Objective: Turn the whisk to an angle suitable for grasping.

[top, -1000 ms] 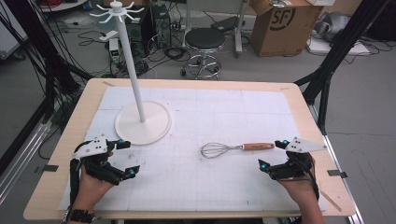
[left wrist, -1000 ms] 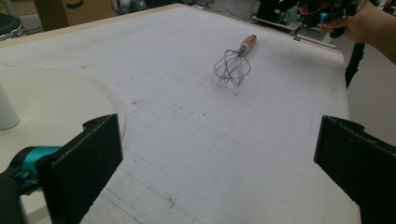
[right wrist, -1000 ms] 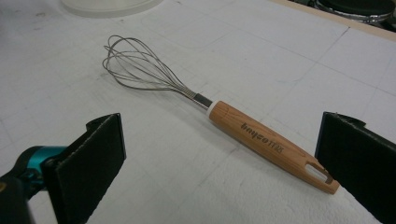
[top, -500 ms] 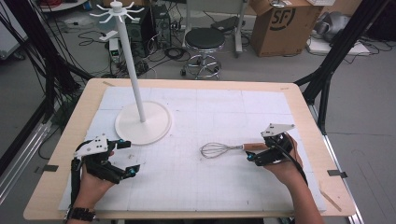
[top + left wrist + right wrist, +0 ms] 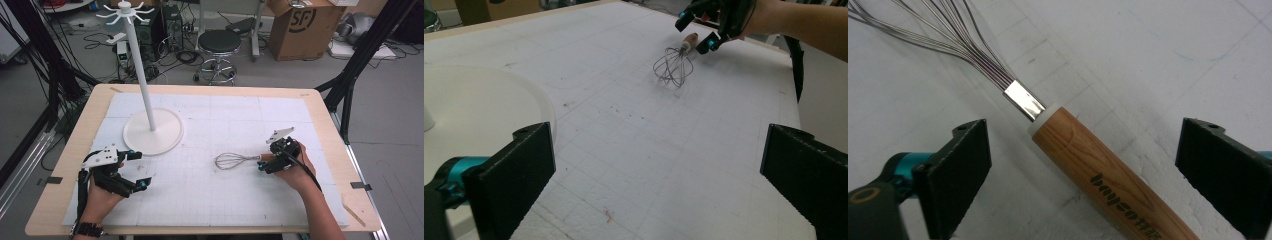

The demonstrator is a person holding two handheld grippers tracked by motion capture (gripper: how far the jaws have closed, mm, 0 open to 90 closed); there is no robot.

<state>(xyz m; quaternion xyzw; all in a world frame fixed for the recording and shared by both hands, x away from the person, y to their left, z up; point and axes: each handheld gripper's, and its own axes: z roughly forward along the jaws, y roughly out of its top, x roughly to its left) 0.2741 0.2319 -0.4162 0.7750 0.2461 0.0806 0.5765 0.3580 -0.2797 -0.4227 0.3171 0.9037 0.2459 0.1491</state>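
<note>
From the high view, your right gripper [image 5: 269, 162] sits over the wooden handle of the whisk [image 5: 235, 161], which lies flat on the white mat [image 5: 225, 120], right of centre and toward the near edge, wire head pointing left. Your left gripper [image 5: 136, 169] rests near the left corner with its jaws wide apart, just near of the white rack stand [image 5: 152, 131].

In the left gripper view, the whisk [image 5: 674, 64] lies far off across the mat with your right gripper [image 5: 696, 29] straddling its handle.

In the right gripper view, the jaws have just been closing, yet they stand apart on either side of the handle [image 5: 1098, 175] without touching it. Take hold on the wood just behind the metal ferrule [image 5: 1023, 100]: it looks light and stiff, but round and smooth, so it may roll. The wires would likely flex, so avoid them.
</note>
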